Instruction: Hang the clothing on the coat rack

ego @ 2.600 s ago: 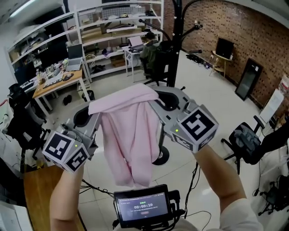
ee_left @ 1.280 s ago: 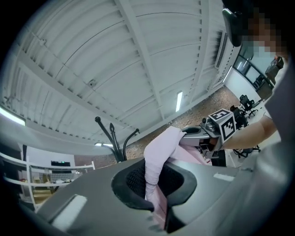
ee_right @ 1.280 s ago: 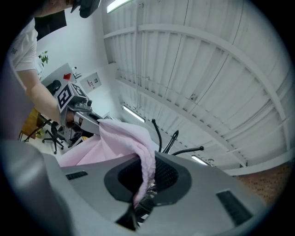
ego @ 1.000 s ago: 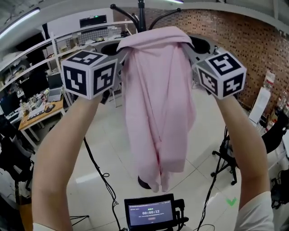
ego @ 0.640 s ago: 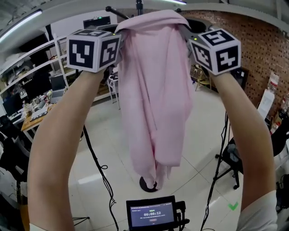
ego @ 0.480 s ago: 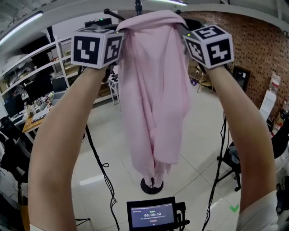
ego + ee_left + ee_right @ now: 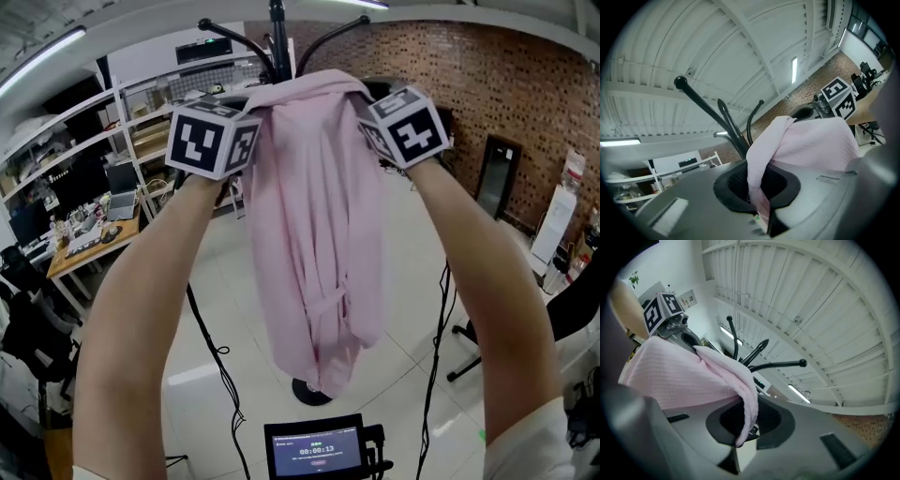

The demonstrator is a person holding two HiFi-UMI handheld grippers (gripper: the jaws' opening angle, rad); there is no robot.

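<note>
A pink garment (image 7: 319, 234) hangs from both raised grippers and drapes down between the person's arms. My left gripper (image 7: 246, 112) is shut on the garment's top edge (image 7: 759, 187) at the left. My right gripper (image 7: 367, 111) is shut on the top edge (image 7: 747, 413) at the right. The black coat rack (image 7: 277, 37) stands just behind the garment, its curved hooks (image 7: 701, 103) (image 7: 776, 364) rising above and beyond the jaws. The rack's round base (image 7: 305, 392) shows on the floor under the garment's hem.
A brick wall (image 7: 506, 84) runs along the right. White shelving (image 7: 150, 122) and a wooden desk (image 7: 89, 244) stand at the left. Black cables (image 7: 211, 356) trail over the tiled floor. A small screen (image 7: 314, 450) sits at the bottom edge. A black chair (image 7: 33, 328) is at far left.
Both grippers and the garment have moved forward toward the rack and a little closer together. The rack's hooks now show above the garment's top. Grips unchanged.
</note>
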